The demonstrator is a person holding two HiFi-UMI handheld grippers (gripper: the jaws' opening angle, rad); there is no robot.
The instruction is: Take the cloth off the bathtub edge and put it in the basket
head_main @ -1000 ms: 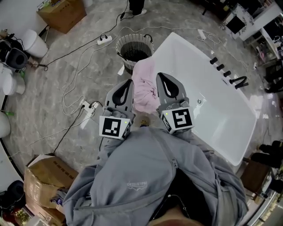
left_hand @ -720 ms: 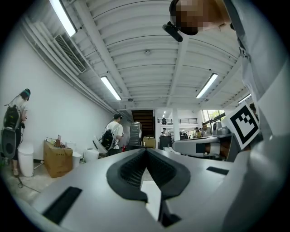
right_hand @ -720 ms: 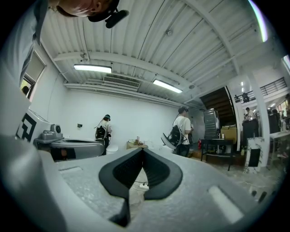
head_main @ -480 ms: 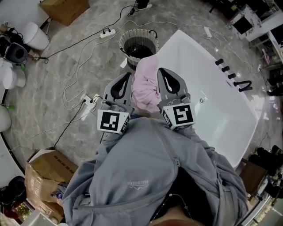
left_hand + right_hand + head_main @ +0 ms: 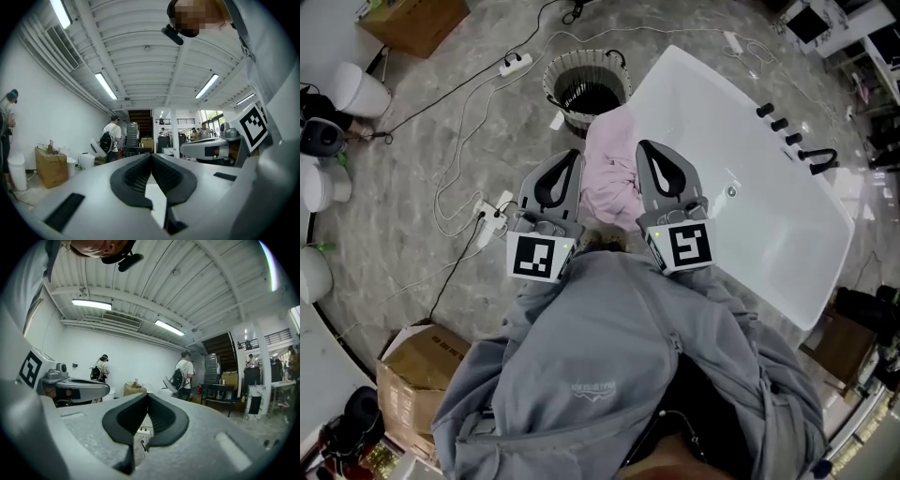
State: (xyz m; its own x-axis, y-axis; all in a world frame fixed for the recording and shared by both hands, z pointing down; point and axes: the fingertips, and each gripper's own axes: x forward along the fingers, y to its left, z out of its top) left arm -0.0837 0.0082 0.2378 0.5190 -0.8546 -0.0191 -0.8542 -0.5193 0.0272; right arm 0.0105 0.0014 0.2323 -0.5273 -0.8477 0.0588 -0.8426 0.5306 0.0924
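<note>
Left claw (image 5: 572, 157) shut tight, nothing pinched in it. Right claw (image 5: 643, 148) shut tight too, also with nothing in it. Both side by side in front of the grey jacket (image 5: 609, 375). Pink cloth (image 5: 609, 178) draped over the edge of the white bathtub (image 5: 722, 131), seen from above between both claws. Round basket (image 5: 551, 82) on the floor, just past the cloth, beside the bathtub.

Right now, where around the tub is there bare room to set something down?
The bathtub is bare inside between the pink cloth and the taps. The floor is mostly open between the white bins and the corded power strips. It is crowded around those strips, left of the basket.
</note>
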